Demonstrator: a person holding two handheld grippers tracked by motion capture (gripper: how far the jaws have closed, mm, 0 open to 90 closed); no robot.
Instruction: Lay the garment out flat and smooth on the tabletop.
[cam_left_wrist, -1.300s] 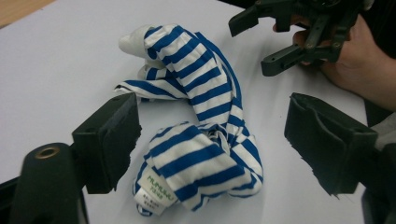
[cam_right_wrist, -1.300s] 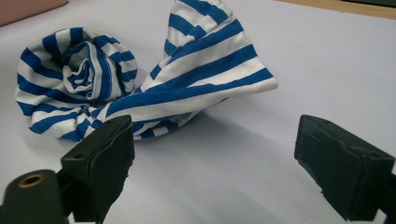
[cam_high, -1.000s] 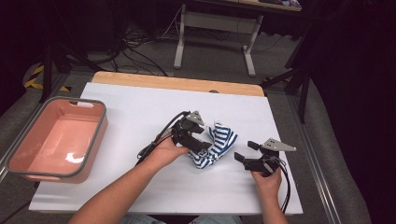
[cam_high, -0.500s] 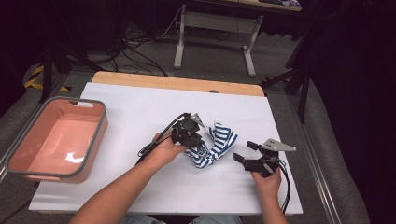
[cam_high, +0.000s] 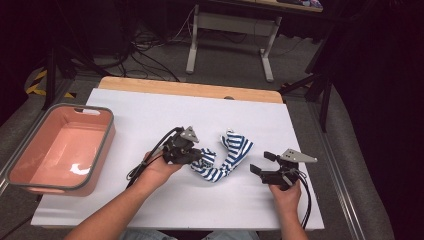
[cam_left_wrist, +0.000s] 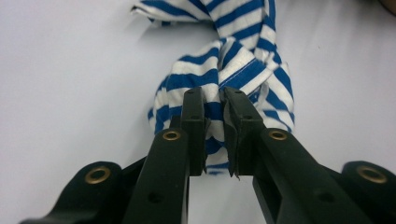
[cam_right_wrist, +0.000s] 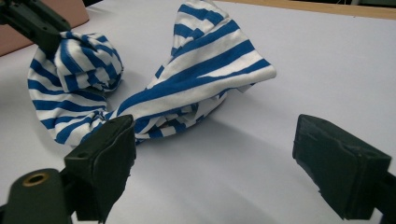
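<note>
Cloth: blue-and-white striped cloth (cam_high: 223, 158), lay crumpled mid-surface between the two grippers, one end bunched into a ball, the other fanned into a loose flap.
Surface: white surface (cam_high: 150, 115), smooth, likely let the cloth slide when dragged.
Left gripper (cam_left_wrist: 215, 135): had just been closing; fingers (cam_left_wrist: 194, 126) pinched a fold of the bunched end, fabric squeezed between them.
Right gripper (cam_right_wrist: 210, 163): fingers (cam_right_wrist: 338, 170) spread wide, nothing between them, poised just beside the flap, apart from it.
Handling: judged light, soft, limp; no stiffness to hold a shape, so apt to droop and stretch from any single pinch.
Grip risk: thin knit, probably slipped free if only one layer was caught; nothing fragile.
Best hold: for the right, the flap's free hemmed corner; a gathered fold for firmer purchase.
Bin: pink bin (cam_high: 60, 150) at far left, well apart from the cloth.
Hidden: underside of the bunch, possibly knotted, could not be told.
</note>
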